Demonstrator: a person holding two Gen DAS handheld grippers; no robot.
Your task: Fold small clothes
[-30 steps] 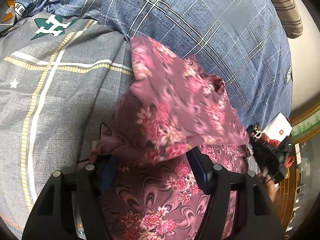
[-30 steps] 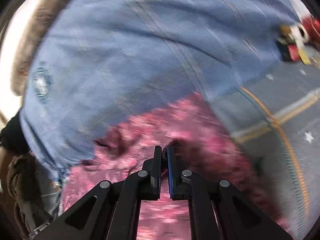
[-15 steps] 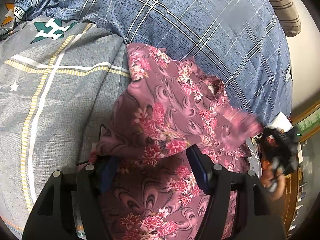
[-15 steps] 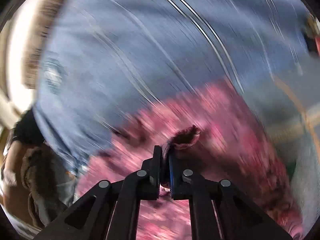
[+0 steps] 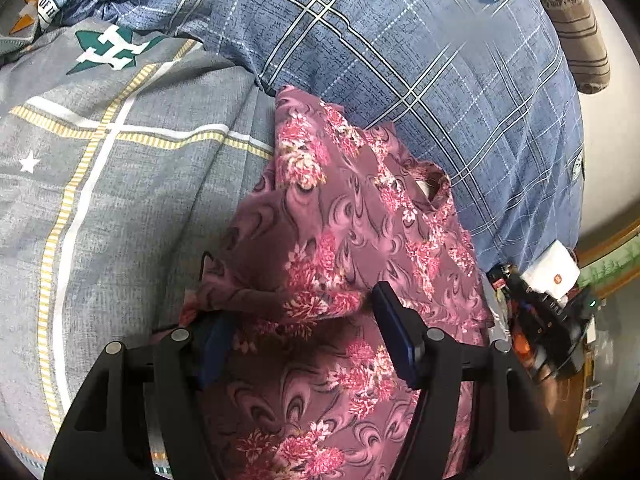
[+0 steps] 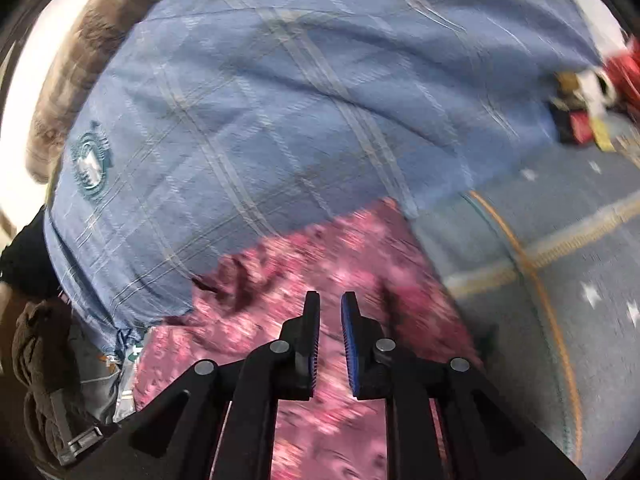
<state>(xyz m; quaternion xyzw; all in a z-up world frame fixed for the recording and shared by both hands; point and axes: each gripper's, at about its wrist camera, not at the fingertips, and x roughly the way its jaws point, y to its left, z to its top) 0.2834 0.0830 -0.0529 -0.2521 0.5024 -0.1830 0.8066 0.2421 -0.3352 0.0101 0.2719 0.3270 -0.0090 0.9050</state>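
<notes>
A mauve garment with pink flowers [image 5: 352, 220] lies on the bed, its upper half folded down over the lower part. My left gripper [image 5: 300, 312] stands open and wide over the fold's near edge. Its right finger [image 5: 394, 332] shows bare, while cloth drapes over the left one. In the right wrist view the same garment [image 6: 320, 256] lies blurred under my right gripper [image 6: 330, 298]. That gripper's jaws are opening, with a narrow gap and nothing between the blue pads.
A blue plaid duvet [image 5: 400, 60] is bunched up behind the garment. A grey sheet with yellow and white stripes [image 5: 100, 200] spreads to the left. A brown striped pillow [image 5: 576, 32] and a white box [image 5: 554, 272] sit at the right edge. Small red clutter [image 6: 580, 128] lies far off.
The right gripper held a lifted flap of the garment, lowered it onto the rest, then parted its jaws and let go. The left gripper stayed where it was.
</notes>
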